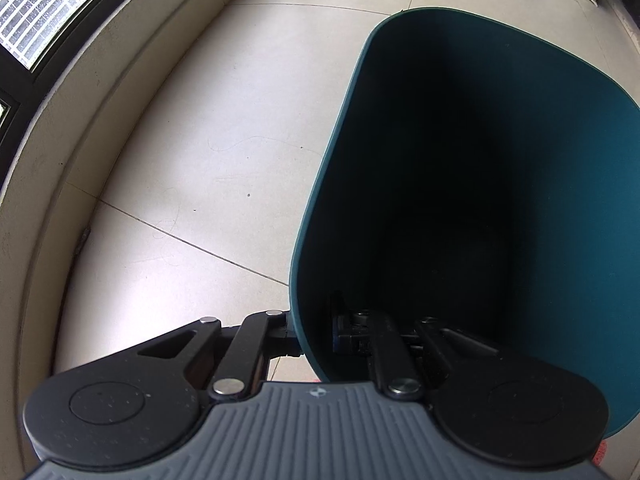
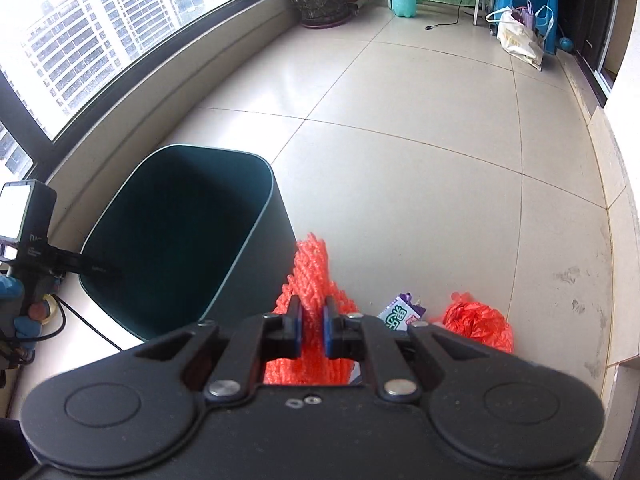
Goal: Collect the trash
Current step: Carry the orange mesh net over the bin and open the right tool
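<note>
The left tongs (image 1: 314, 330) are clamping the rim of the dark teal bin (image 1: 580, 200). Right of the bin, the right tongs (image 2: 312, 330) are gripping orange foam netting (image 2: 310, 268), crinkled and mesh-like, dangling between the pads.

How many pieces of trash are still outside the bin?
3: orange foam net in the right hand-held gripper; purple wrapper and red plastic bag on the floor. More may be hidden.

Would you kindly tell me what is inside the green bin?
One finger of the left hand-held gripper is clamped inside the bin wall. No trash shows, though the bottom is too dark to tell.
</note>
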Tool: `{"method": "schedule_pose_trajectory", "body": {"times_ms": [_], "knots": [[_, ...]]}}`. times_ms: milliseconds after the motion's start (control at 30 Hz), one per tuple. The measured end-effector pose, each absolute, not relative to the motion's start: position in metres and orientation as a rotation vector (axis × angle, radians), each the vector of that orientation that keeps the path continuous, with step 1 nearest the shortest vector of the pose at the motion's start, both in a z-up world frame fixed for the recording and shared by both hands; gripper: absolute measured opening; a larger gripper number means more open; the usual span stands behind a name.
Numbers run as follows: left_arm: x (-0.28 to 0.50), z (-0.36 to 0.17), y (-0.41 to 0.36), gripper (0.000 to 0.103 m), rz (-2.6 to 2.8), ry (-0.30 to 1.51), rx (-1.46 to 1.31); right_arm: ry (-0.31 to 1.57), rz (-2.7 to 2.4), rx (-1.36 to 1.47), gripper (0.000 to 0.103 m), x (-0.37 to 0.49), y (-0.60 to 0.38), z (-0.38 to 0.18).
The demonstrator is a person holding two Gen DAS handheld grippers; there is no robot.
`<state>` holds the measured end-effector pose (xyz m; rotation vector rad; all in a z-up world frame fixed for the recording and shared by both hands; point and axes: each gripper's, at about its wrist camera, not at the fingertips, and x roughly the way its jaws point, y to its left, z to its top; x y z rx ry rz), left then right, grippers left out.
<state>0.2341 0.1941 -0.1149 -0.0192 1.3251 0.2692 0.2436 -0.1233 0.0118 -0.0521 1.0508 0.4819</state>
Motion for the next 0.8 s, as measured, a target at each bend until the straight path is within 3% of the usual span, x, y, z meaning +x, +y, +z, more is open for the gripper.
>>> {"method": "schedule_pose_trajectory", "body": {"times_ms": [233,800], "knots": [[0.234,-0.104,0.201,0.009,0.248,1.320,-0.050,1.014,0.577,-0.070,0.008,0.252,-0.053,0.025],[0.227,-0.095,0.221,0.007,0.193,1.298,-0.122,1.170,0.530,-0.162,0.008,0.303,0.034,-0.062]]}}
